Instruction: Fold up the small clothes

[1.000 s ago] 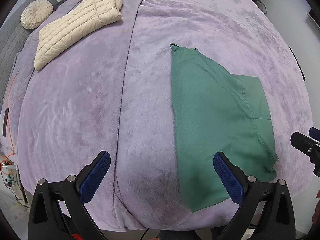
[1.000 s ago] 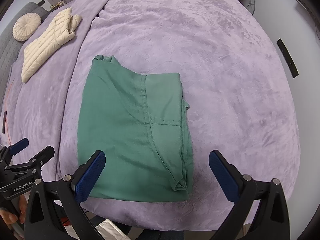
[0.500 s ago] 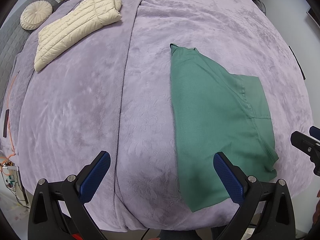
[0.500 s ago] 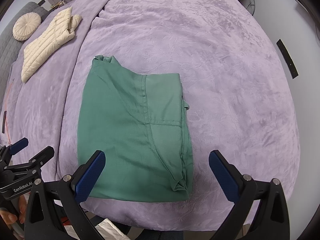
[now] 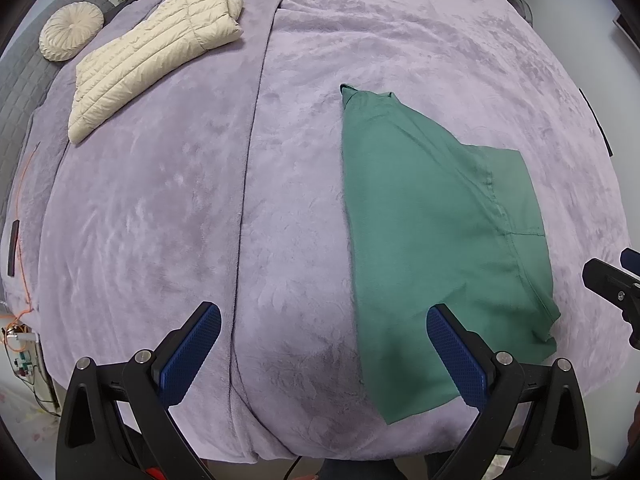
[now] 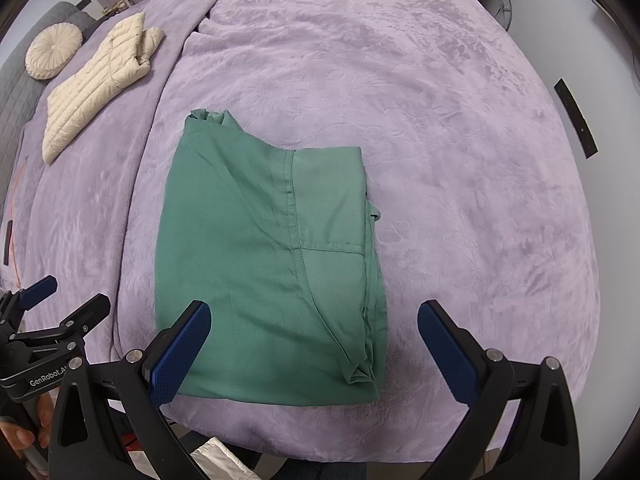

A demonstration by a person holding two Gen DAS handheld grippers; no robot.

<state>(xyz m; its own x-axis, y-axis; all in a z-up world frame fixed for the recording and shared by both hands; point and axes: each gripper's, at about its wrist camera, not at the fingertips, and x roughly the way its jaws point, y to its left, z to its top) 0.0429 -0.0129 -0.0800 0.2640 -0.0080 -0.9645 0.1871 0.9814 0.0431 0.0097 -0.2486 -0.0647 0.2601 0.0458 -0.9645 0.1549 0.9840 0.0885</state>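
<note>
lilac blanket under folded green garment, left gripper and right gripper both spread wide, empty

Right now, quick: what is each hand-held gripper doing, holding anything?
Left hand-held gripper: open, holding nothing, above the purple blanket.
Right hand-held gripper: open, holding nothing, above the green garment.
</note>
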